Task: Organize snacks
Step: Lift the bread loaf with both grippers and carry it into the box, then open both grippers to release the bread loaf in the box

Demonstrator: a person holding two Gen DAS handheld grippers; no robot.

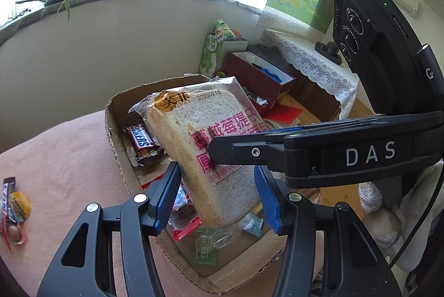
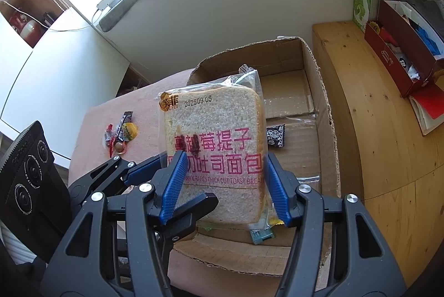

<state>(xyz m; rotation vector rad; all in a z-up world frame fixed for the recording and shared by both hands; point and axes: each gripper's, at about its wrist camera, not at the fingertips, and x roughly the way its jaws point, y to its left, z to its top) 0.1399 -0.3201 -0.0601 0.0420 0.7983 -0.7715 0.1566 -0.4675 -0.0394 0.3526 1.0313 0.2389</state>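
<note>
Both the left gripper point(image 1: 216, 197) and right gripper point(image 2: 224, 186) clamp the clear-wrapped white toast slice point(image 2: 213, 147) mid-frame, above the open brown cardboard box point(image 2: 324, 114).

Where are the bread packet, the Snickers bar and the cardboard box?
bread packet point(image 2: 213, 130): right wrist view, front face.
Snickers bar point(image 1: 141, 141): left wrist view, printed wrapper.
cardboard box point(image 2: 323, 114): right wrist view, right wall.

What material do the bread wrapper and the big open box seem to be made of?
Bread wrapper: thin clear plastic film, glossy; the slice shows through and the crimped top edge glints.
Box: brown corrugated cardboard, matte; torn, ragged rim and folded flaps.
</note>
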